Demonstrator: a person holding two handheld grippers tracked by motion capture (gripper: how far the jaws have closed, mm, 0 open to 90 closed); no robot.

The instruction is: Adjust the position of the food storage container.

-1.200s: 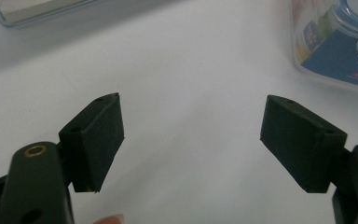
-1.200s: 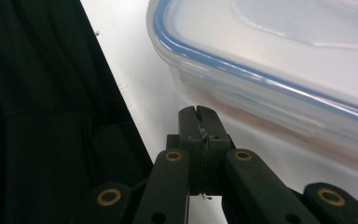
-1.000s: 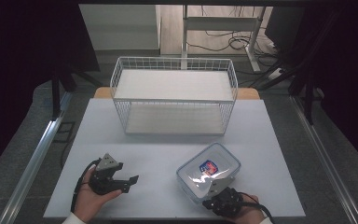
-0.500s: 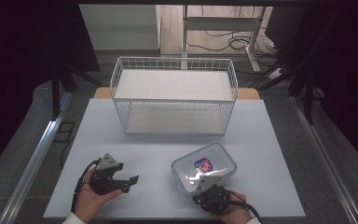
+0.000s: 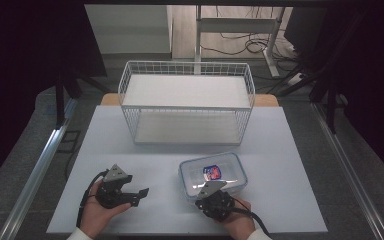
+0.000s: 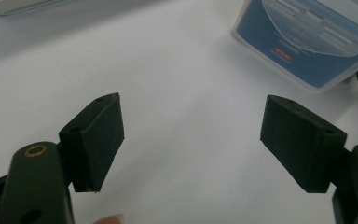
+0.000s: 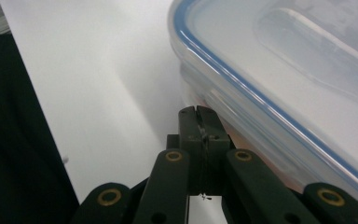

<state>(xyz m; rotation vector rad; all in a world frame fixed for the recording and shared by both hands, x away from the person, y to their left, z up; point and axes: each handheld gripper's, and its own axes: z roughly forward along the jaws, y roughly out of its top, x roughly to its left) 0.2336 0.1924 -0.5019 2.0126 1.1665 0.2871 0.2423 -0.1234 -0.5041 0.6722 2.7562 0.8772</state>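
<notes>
Our right gripper [image 5: 214, 194], jaws pressed flat together with nothing between them, sat against the near edge of the clear food container [image 5: 211, 174], its tips tucked under the blue-rimmed lid where the right gripper view looked along the box's side. Over the last second the container had slid leftward across the white counter [image 5: 290, 165], away from the right edge and nearer the middle, and the right hand had travelled with it; we judged this a push rather than a lift, since the box stayed flat on the counter. Our left gripper [image 5: 130, 192] had kept its place at the near left, jaws spread wide and empty, aimed toward the container. Beyond them the wire basket [image 5: 187, 100] stood unmoved, well apart from the box.
</notes>
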